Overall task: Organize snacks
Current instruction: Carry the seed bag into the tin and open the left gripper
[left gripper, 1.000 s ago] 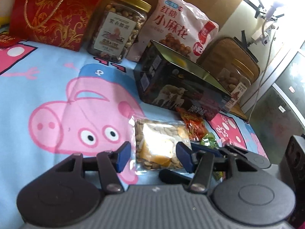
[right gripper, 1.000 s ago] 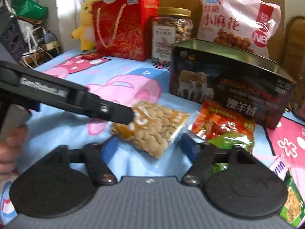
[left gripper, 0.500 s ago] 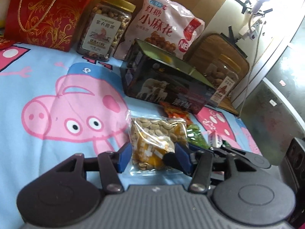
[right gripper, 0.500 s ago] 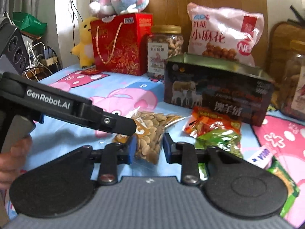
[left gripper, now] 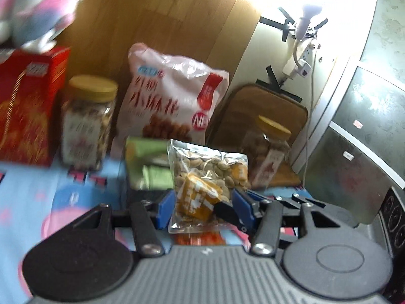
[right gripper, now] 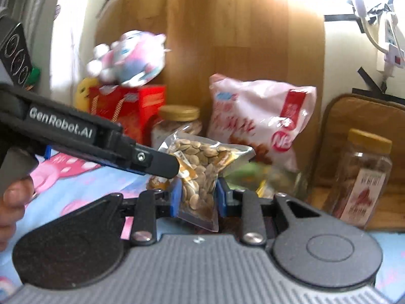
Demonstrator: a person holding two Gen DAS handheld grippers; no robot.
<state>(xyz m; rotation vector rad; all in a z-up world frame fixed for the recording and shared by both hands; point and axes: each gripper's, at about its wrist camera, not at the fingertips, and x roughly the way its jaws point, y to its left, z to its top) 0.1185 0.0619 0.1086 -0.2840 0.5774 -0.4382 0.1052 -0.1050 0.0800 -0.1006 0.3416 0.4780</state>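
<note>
Both the left gripper [left gripper: 202, 209] and right gripper [right gripper: 198, 197] have their fingers clamped on the clear plastic packet of pale seeds [left gripper: 208, 177], held at frame centre above the blue cartoon bedsheet [left gripper: 30, 190]. Carrying step; next, probably lowering it into the open dark tin [left gripper: 149, 174] just behind.

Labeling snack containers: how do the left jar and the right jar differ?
The left jar stands on the blue cloth beside the red box; the right jar stands on a brown mat by the wall. The left jar's label is white, the right jar's reddish. Both are clear with yellow lids.
</note>
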